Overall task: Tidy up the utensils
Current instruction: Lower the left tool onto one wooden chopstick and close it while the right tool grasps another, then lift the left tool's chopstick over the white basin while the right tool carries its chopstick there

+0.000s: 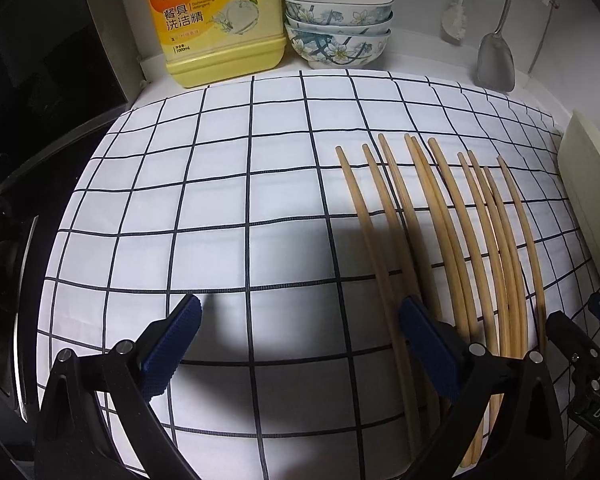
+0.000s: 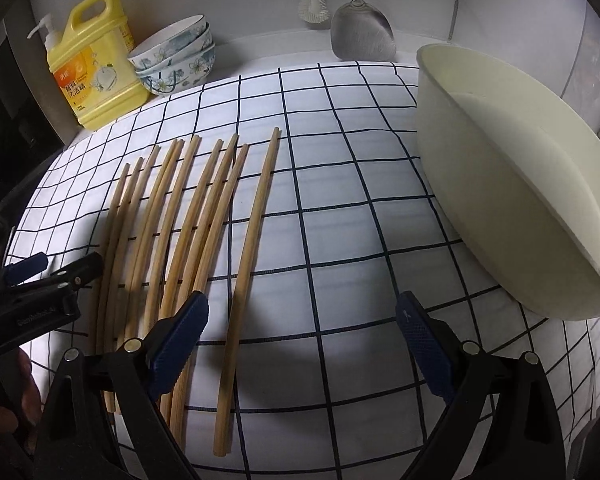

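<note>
Several bamboo chopsticks (image 1: 452, 236) lie side by side on a white cloth with a dark grid (image 1: 220, 200); they also show in the right wrist view (image 2: 188, 216). One chopstick (image 2: 248, 248) lies a little apart to the right. My left gripper (image 1: 300, 320) is open and empty above the cloth, left of the chopsticks. My right gripper (image 2: 302, 316) is open and empty, its left finger over the chopsticks' near ends. A cream oval container (image 2: 512, 184) lies tilted at the right. The right gripper shows at the edge of the left wrist view (image 1: 588, 336).
A yellow dish soap bottle (image 1: 216, 20) and three stacked floral bowls (image 1: 336, 24) stand at the back wall. A metal spatula (image 2: 362, 32) and a white brush (image 2: 314, 4) hang on the wall. A dark appliance (image 1: 28, 120) is at the left.
</note>
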`<move>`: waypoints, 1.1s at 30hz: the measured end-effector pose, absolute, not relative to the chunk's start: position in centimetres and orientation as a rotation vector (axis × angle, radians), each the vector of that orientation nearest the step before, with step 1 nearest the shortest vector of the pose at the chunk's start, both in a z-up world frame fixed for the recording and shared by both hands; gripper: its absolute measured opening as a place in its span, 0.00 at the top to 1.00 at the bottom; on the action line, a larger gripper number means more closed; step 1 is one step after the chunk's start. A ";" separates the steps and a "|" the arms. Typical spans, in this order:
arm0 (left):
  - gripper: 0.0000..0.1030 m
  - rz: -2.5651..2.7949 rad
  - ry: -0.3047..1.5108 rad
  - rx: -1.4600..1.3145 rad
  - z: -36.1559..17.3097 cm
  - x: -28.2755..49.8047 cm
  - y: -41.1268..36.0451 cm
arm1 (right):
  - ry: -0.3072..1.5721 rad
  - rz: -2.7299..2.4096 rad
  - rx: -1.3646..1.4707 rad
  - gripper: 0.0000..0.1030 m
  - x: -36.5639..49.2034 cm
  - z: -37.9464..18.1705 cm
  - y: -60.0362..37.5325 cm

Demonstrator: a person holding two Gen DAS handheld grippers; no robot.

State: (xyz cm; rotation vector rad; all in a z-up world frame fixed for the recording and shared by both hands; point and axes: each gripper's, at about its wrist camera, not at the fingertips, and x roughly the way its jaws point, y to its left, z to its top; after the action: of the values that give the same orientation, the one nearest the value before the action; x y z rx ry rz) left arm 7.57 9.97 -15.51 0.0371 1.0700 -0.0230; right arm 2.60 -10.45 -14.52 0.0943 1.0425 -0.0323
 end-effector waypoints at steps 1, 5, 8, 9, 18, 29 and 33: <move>0.05 -0.022 1.068 0.035 -15.5 7.5 10.0 | 1.042 -0.032 0.092 0.12 2.7 -14.6 -10.3; 0.05 -0.026 1.064 0.030 -15.6 7.4 10.4 | 1.038 -0.041 0.068 0.12 2.8 -14.7 -9.8; 0.05 -0.020 1.065 0.030 -15.6 7.2 10.6 | 1.042 -0.050 0.058 0.12 2.9 -14.8 -9.8; 0.05 -0.020 1.066 0.025 -15.6 7.2 10.8 | 1.044 -0.055 0.056 0.12 2.9 -14.8 -9.8; 0.06 0.048 1.075 0.048 -15.9 7.2 9.9 | 1.058 -0.070 0.025 0.12 2.9 -15.2 -9.6; 0.71 -0.084 1.063 0.069 -14.8 6.0 7.7 | 1.029 0.044 -0.040 0.56 2.3 -15.0 -7.4; 0.89 -0.112 1.067 0.091 -14.6 6.1 7.0 | 1.033 0.068 -0.096 0.93 2.1 -14.7 -6.5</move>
State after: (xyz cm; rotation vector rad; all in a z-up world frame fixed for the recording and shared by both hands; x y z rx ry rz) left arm 6.05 7.02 -14.63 0.0912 1.0673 -0.1117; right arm 2.09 -6.53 -14.70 -0.0958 1.0329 0.0683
